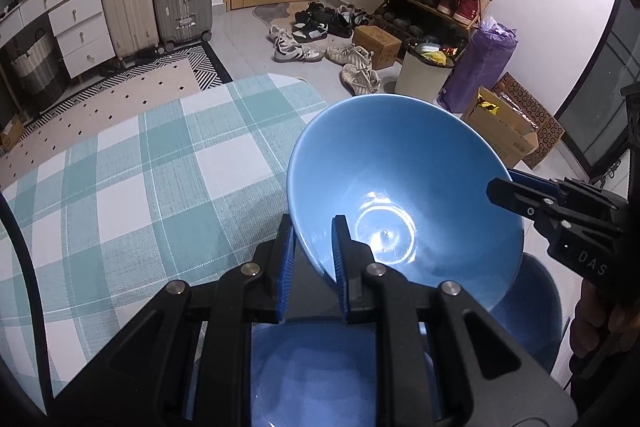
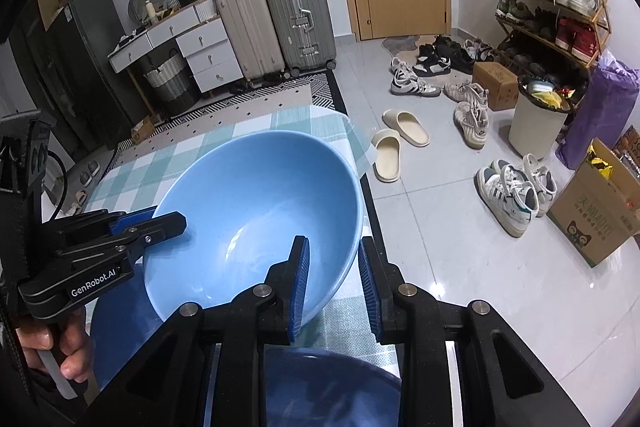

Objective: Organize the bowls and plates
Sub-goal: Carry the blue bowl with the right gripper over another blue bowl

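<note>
A light blue bowl (image 1: 404, 187) hangs tilted above the checked table, held between both grippers. My left gripper (image 1: 312, 259) is shut on its near-left rim. My right gripper (image 2: 334, 283) straddles the opposite rim (image 2: 256, 211), one finger inside the bowl and one outside, with a gap to the outer pad. The right gripper shows in the left wrist view (image 1: 516, 199) at the bowl's right edge; the left gripper shows in the right wrist view (image 2: 164, 221). A darker blue plate (image 1: 320, 375) lies under the bowl, also seen in the right wrist view (image 2: 332, 387).
A teal-and-white checked cloth (image 1: 140, 179) covers the table. Another dark blue dish (image 1: 532, 303) sits at the table's right. Beyond the table edge are floor, scattered shoes (image 2: 512, 195), a bin (image 2: 536, 123), cardboard boxes (image 2: 596, 215) and suitcases (image 2: 300, 19).
</note>
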Tool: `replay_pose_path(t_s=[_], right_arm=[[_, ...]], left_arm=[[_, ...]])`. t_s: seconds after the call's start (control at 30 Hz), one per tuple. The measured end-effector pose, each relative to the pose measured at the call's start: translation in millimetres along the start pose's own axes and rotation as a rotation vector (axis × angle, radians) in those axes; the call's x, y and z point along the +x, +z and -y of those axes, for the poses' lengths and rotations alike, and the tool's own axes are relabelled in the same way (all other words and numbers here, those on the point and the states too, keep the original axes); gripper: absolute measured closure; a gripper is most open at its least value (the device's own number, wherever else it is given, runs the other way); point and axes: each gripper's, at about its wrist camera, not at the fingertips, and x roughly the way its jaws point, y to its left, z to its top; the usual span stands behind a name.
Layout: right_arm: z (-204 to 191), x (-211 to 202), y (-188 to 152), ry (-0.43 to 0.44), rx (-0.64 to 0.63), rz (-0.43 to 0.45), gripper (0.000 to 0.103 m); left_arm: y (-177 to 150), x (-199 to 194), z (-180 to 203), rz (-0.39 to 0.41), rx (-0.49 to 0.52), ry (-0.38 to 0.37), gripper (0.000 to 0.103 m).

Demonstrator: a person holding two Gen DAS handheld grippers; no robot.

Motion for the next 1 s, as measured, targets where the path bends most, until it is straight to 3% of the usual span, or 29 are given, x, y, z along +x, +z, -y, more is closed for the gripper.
replay_pose_path(t_s=[1.0], right_arm=[[-45, -79, -5, 0.041, -0.046, 0.115, 0.076]], left_arm=[[-22, -118, 10, 0.118, -0.022, 0.009, 0.088]])
